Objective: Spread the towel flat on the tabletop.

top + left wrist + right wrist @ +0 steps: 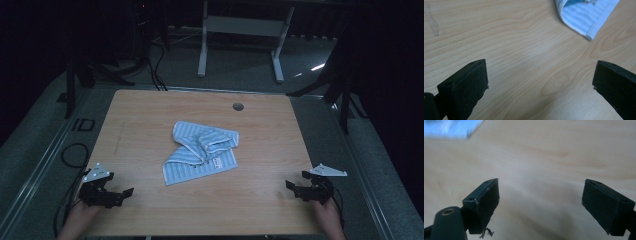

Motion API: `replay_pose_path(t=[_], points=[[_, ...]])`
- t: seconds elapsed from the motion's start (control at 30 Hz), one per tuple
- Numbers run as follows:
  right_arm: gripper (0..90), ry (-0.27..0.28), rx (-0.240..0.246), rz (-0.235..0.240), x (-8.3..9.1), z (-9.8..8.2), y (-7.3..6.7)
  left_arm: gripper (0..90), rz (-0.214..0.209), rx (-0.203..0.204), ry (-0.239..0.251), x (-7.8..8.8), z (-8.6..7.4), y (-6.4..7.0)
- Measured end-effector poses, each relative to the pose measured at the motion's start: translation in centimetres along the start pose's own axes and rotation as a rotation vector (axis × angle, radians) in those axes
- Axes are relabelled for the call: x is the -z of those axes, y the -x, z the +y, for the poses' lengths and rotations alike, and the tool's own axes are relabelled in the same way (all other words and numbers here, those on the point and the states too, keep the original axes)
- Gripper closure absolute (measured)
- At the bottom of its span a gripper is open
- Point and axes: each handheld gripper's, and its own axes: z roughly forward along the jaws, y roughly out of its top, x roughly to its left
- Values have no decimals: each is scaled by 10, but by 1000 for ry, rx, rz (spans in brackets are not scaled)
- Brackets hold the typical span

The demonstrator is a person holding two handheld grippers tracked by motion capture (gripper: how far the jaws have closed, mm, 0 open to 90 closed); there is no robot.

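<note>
Dark floor and a white frame lie beyond the wooden table (150,107) I am working at. On its middle sits the towel (202,152), blue-and-white striped with a white hem, crumpled and folded over itself, one corner spread toward me. Bare wood rings the towel on all sides. My left gripper (120,192) and right gripper (295,186) hover near the table's near corners, well apart from the towel, jaws spread wide and empty.
</note>
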Motion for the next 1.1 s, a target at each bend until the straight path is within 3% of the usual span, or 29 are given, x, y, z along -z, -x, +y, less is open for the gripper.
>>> replay_pose_path(t=[0.03,0.13,0.23,0.37,0.5,0.63,0.8,0.93,1.03,1.1], points=[[140,-51,14,21,-2,2,0,0,11,-13,-22,1,2,0],[139,-171,71,62,-5,8,-4,0,-29,15,-84,4,9,1],[141,-247,113,86,-6,14,-9,0,-1,-13,-132,4,15,4],[143,-329,152,106,-5,22,-13,0,29,-76,-222,6,25,9],[143,-408,197,109,-3,31,-16,0,23,-96,-312,5,35,10],[143,-478,224,111,-3,38,-17,0,3,-129,-390,-1,41,14],[143,-577,261,115,-7,41,-20,0,-59,-181,-505,-11,41,23],[143,-637,279,122,-10,45,-25,0,-64,-225,-584,-18,42,29],[143,-714,306,117,-13,48,-28,0,-54,-232,-611,-22,44,31],[143,-745,317,116,-14,50,-30,0,-72,-217,-640,-23,46,30]])
